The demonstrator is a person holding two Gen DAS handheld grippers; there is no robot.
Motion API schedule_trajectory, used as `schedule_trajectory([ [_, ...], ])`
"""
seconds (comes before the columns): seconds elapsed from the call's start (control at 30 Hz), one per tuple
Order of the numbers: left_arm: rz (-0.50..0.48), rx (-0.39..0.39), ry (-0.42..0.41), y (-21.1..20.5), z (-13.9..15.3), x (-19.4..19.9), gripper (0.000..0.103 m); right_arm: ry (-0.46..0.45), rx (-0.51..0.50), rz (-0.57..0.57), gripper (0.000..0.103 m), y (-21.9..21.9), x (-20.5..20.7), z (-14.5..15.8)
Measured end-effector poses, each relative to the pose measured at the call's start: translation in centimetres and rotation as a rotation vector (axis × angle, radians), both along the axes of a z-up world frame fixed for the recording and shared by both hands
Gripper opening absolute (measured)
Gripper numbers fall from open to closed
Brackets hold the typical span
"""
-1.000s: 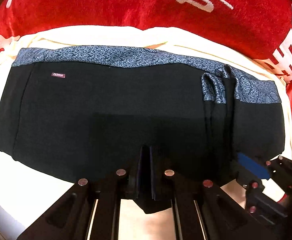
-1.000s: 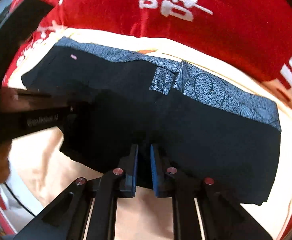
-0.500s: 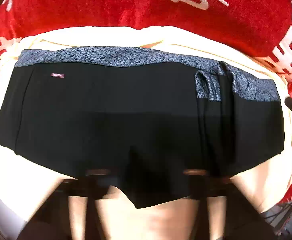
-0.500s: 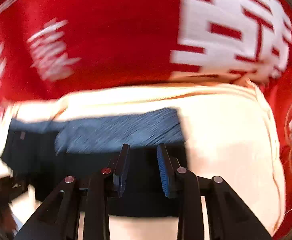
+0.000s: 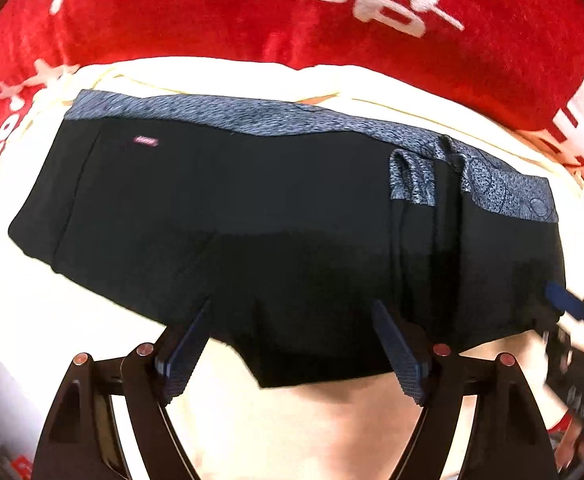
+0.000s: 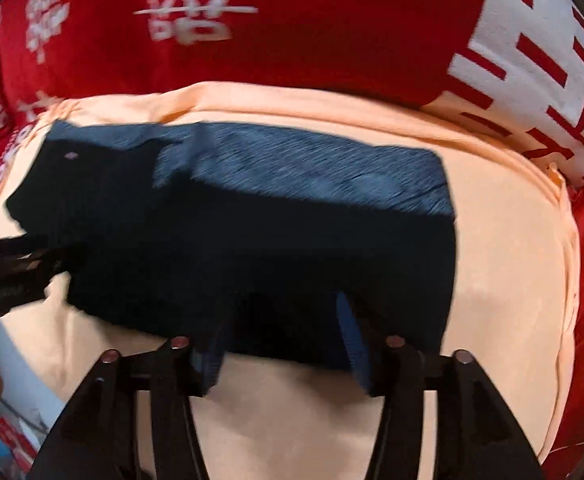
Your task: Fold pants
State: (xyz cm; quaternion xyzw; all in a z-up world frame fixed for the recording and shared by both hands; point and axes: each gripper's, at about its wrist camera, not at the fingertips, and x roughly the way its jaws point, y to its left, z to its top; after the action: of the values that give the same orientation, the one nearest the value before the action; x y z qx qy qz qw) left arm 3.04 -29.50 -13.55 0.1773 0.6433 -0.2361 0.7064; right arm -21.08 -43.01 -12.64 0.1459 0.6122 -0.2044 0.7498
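Nearest in the left wrist view, the left gripper (image 5: 292, 344) has its jaws spread wide at 6 o'clock, just opened, with the near hem of the pants (image 5: 276, 216) showing between them but not pinched. In the right wrist view the right gripper (image 6: 284, 344) has also just been opening; its jaws stand apart over the hem, and blur hides whether a pad brushes the cloth. The folded pants lie across the middle of the cream sheet (image 5: 72, 328), patterned waistband (image 5: 252, 116) toward 12 o'clock. A finger catching the loose hem on withdrawal would likely drag the fold open. Bare sheet gives room at 6 and 3 o'clock; the red pillow (image 5: 212, 12) closes off 12 o'clock
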Motion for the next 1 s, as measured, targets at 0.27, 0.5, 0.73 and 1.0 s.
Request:
schedule_trajectory([
  [0.27, 0.058, 0.003, 0.006, 4.6, 0.6, 0.1, 0.081, 0.046, 0.065, 0.004, 0.066, 4.0, 0.3, -0.2],
  [0.5, 0.109, 0.008, 0.033, 9.4, 0.1, 1.6, 0.081, 0.084, 0.068, 0.019, 0.071, 7.4, 2.5, -1.3],
  [0.73, 0.160, 0.013, 0.047, 13.6, -0.8, 4.3, 0.081, 0.114, 0.050, 0.043, 0.071, 10.2, 6.0, -2.3],
  [1.0, 0.204, 0.026, 0.043, 16.5, -1.4, 6.9, 0.081, 0.145, 0.033, 0.037, 0.078, 11.8, 9.2, -4.1],
])
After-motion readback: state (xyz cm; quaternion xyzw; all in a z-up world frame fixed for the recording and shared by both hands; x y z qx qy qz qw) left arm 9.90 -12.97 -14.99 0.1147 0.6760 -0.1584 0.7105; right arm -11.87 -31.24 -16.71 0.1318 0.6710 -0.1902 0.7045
